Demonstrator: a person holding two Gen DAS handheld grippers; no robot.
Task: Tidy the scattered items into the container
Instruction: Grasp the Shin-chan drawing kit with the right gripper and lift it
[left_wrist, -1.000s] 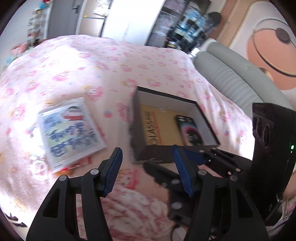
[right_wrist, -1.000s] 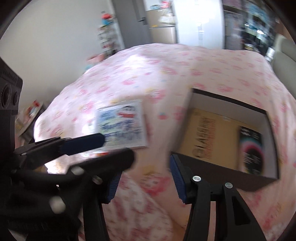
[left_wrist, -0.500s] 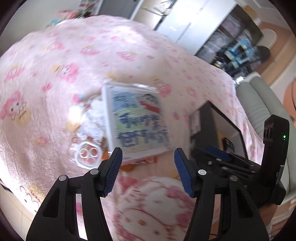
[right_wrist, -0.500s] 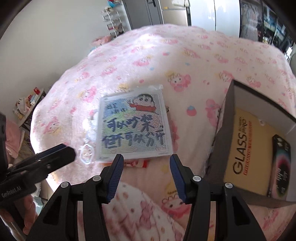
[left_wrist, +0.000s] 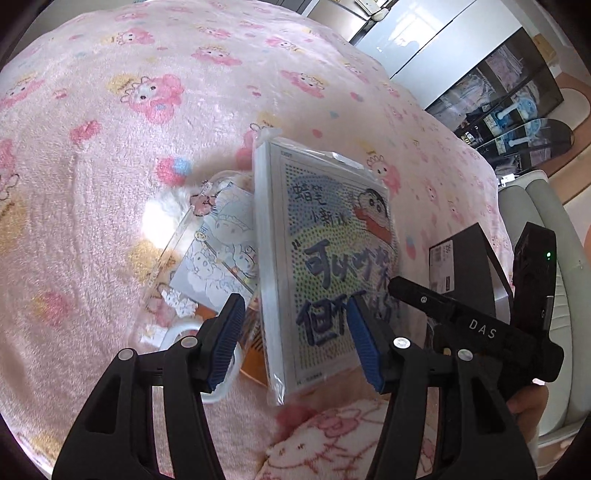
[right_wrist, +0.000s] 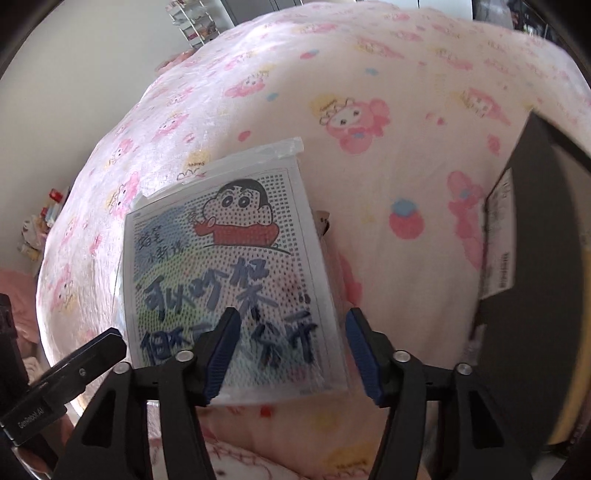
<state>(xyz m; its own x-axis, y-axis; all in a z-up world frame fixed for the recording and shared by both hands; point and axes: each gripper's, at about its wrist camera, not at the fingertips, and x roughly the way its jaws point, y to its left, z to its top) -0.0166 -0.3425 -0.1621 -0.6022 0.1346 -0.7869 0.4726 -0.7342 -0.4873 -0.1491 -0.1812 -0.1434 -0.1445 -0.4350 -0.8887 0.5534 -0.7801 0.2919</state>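
Packet (right_wrist: 229, 280) lies on the blanket (right_wrist: 369, 74) near its front edge, left of the box (right_wrist: 535, 280). Your right gripper (right_wrist: 288, 354), jaws just widening, and left gripper (left_wrist: 295, 343) both straddle it, unclamped; slick wrap may slip, or snag cards (left_wrist: 218, 258) beneath.

The blanket (left_wrist: 147, 110) is soft pink with pink bunny faces and little yellow ones. The flat pack (right_wrist: 229, 288) is white with tiny dots, green and blue patches, dark blue writing, and a cartoon boy in red. At the right edge, the box (right_wrist: 535, 295) is black with a white label.
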